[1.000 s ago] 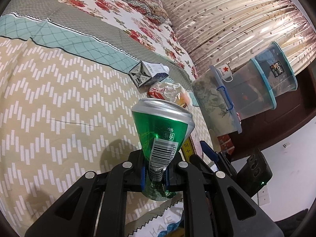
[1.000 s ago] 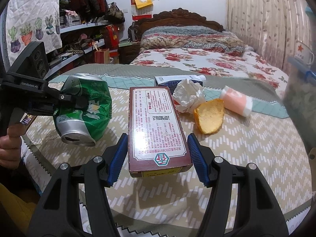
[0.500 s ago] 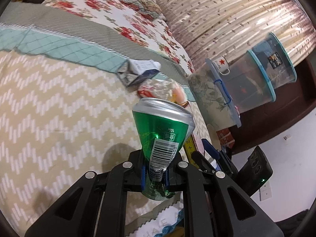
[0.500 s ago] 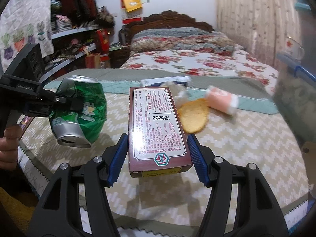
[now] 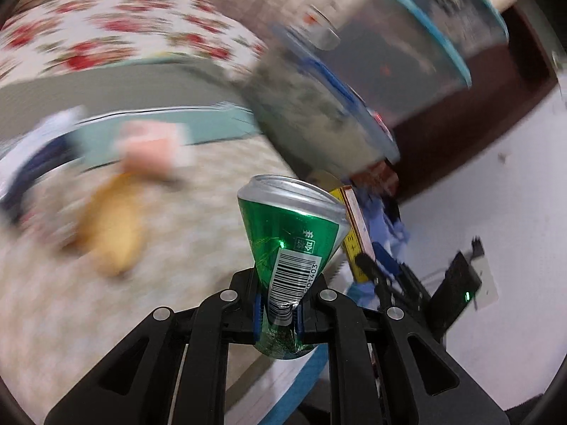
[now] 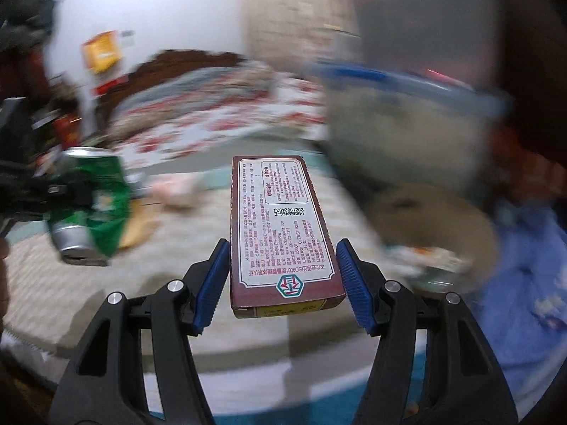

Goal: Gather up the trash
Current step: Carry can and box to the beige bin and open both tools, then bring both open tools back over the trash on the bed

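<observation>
A crushed green can (image 5: 290,244) stands upright in my left gripper (image 5: 278,315), whose blue pads are shut on its pinched lower part. In the right wrist view a maroon cardboard box (image 6: 281,226) with a white printed label lies lengthwise in my right gripper (image 6: 283,283), shut on its sides. The green can (image 6: 92,209) shows there at the left. The box's edge (image 5: 354,223) shows just right of the can in the left view. Blurred on the bedspread behind are a pink cup (image 5: 152,148), an orange scrap (image 5: 113,226) and a blue-white carton (image 5: 32,156).
Stacked clear storage bins (image 5: 319,117) with blue lids loom close ahead on the right. Blue crumpled plastic (image 6: 524,269) lies to the right, beside a tan round thing (image 6: 436,219). A white, teal-edged rim (image 6: 283,393) runs below the grippers. Both views are heavily motion-blurred.
Both grippers have swung quickly to the right, away from the bed and toward the storage bins. The bedspread litter has slid left in view. Both grips are unchanged.
</observation>
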